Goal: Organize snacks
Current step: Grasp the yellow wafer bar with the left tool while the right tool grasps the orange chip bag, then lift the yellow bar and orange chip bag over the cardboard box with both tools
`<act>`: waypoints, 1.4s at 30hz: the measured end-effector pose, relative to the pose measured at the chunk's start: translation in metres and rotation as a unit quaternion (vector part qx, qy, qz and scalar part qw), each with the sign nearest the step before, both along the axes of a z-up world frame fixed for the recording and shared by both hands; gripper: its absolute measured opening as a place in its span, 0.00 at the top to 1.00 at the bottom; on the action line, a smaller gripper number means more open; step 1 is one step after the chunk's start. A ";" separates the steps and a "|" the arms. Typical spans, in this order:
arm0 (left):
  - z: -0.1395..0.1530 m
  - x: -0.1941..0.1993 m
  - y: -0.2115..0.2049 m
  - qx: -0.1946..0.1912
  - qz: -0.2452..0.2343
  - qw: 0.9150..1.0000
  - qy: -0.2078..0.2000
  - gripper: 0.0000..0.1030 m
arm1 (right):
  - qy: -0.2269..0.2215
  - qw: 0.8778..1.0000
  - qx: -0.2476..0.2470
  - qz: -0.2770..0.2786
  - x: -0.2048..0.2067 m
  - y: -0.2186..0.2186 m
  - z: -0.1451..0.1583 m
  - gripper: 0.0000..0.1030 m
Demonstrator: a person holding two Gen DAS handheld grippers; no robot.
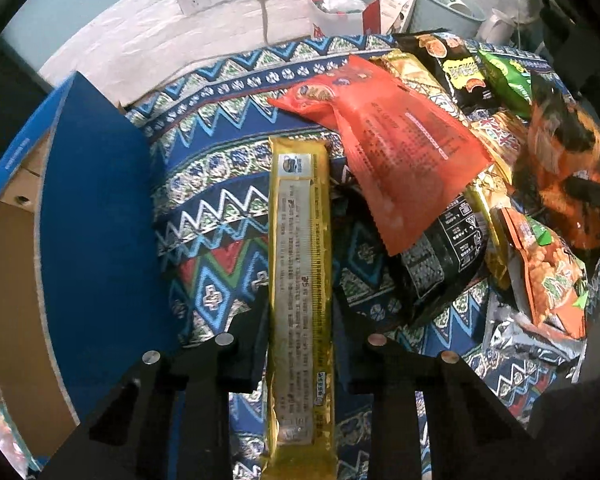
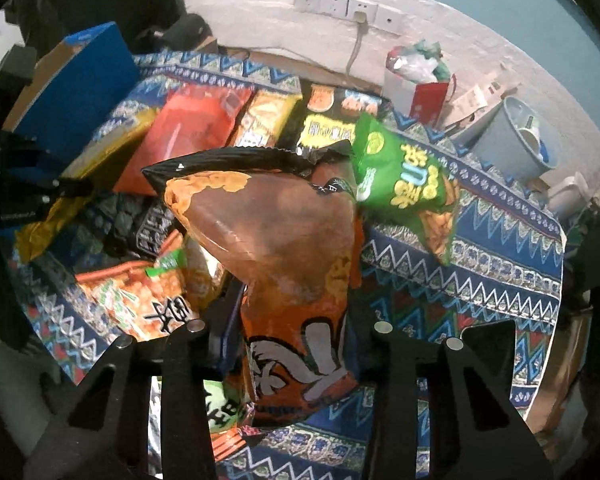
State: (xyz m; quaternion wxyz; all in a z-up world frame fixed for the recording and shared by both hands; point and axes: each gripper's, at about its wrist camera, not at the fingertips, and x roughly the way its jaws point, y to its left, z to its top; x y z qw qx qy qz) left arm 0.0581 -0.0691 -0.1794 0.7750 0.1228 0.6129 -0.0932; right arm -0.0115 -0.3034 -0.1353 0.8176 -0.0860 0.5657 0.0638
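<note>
Two grippers each clamp a snack, the left gripper (image 1: 300, 344) pinching a long yellow pack (image 1: 300, 280) at frame centre and the right gripper (image 2: 296, 320) a puffy orange bag (image 2: 284, 248), probably bound for the blue box (image 1: 96, 216) at left.

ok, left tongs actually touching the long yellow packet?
Touching. The left wrist view shows the left tongs shut on the long yellow packet, both fingers pressed against its edges with no gap.
</note>
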 end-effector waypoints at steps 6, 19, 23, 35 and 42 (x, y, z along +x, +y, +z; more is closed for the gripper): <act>0.025 -0.018 0.007 -0.006 -0.003 1.000 -0.024 0.72 | -0.034 0.999 0.010 -0.019 0.002 0.003 0.026 0.61; 0.080 -0.033 0.014 -0.028 -0.019 0.996 -0.081 0.72 | -0.091 0.995 0.038 -0.028 0.008 0.023 0.074 0.61; 0.095 -0.038 0.015 -0.033 -0.028 0.993 -0.106 0.72 | -0.103 0.993 0.046 -0.026 0.012 0.033 0.086 0.61; 0.136 -0.048 0.045 -0.060 -0.019 0.985 -0.162 0.72 | -0.123 0.990 0.062 -0.007 0.023 0.075 0.111 0.62; 0.153 -0.051 0.078 -0.078 0.004 0.981 -0.179 0.72 | -0.131 0.989 0.067 0.009 0.031 0.104 0.121 0.62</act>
